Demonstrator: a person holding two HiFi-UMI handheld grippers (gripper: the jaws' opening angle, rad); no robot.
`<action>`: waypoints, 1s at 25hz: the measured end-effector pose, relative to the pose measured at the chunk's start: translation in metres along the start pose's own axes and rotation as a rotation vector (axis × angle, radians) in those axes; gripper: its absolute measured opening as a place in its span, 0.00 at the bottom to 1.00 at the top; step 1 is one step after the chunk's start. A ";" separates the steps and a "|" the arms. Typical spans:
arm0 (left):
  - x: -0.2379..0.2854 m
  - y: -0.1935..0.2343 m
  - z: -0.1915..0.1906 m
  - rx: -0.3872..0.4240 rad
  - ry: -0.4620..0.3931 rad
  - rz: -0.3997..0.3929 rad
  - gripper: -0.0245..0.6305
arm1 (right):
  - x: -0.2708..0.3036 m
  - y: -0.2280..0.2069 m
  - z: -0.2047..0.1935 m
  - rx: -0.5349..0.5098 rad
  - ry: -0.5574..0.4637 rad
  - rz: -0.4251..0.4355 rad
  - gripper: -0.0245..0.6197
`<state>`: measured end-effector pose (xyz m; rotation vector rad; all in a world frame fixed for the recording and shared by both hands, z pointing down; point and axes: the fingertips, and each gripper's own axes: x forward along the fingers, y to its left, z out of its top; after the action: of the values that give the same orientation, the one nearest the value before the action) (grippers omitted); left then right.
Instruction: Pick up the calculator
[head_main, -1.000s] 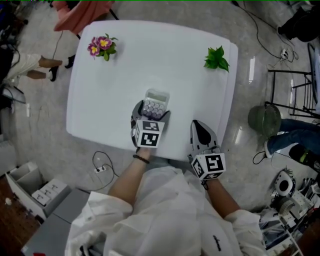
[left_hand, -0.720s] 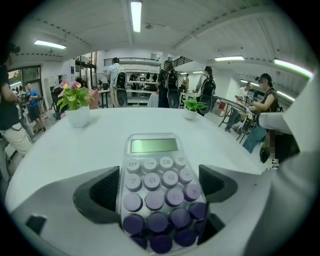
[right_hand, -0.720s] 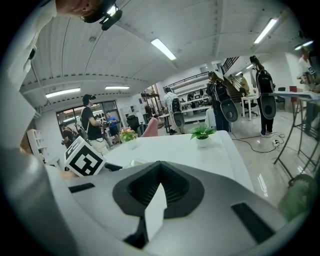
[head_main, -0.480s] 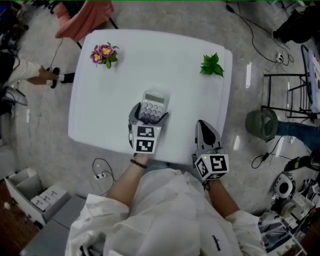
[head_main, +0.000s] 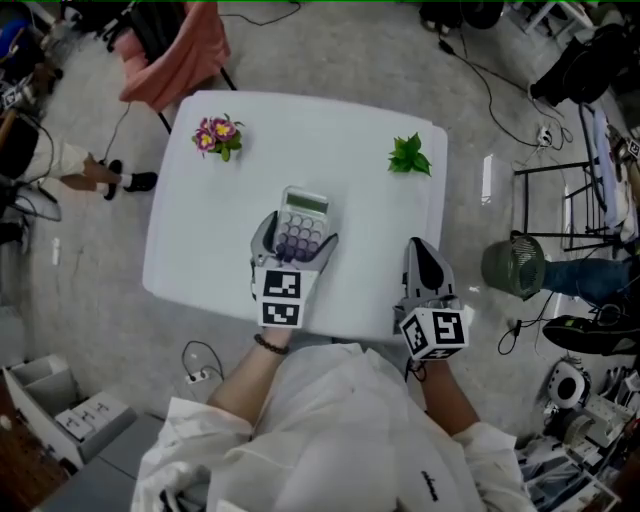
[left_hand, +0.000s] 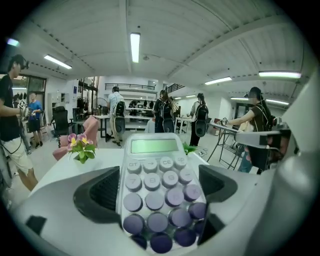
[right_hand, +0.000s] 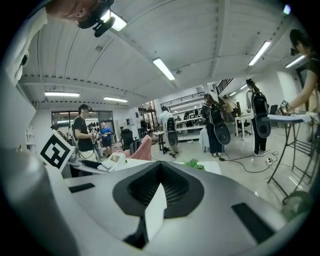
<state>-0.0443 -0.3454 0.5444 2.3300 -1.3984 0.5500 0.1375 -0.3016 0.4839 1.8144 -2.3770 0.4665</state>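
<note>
The left gripper (head_main: 293, 240) is clamped on the calculator (left_hand: 155, 185). Its jaws press the two long sides at the keypad end. The grey body, with purple round keys and a green display, pokes out past the jaws over the near middle of the white table (head_main: 200, 230). The display end points toward the table's far edge. Whether the calculator is clear of the table top cannot be told.

The right gripper (head_main: 421, 250) sits over the table's near right corner, its jaws pressed together with nothing between them.

A small bunch of pink and yellow flowers (head_main: 218, 135) stands at the table's far left corner, and a green leafy sprig (head_main: 408, 156) at its far right corner. A fan (head_main: 512, 265) stands on the floor off the table's right side.
</note>
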 end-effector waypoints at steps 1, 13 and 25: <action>-0.005 -0.001 0.008 0.003 -0.020 -0.001 0.79 | -0.002 -0.002 0.006 -0.002 -0.012 -0.004 0.06; -0.080 -0.008 0.096 0.044 -0.247 0.015 0.79 | -0.042 -0.011 0.074 -0.055 -0.153 -0.031 0.06; -0.135 0.001 0.147 0.089 -0.410 0.063 0.79 | -0.078 -0.018 0.126 -0.108 -0.264 -0.057 0.06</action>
<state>-0.0831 -0.3179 0.3505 2.5799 -1.6562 0.1534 0.1886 -0.2727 0.3466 1.9963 -2.4489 0.0932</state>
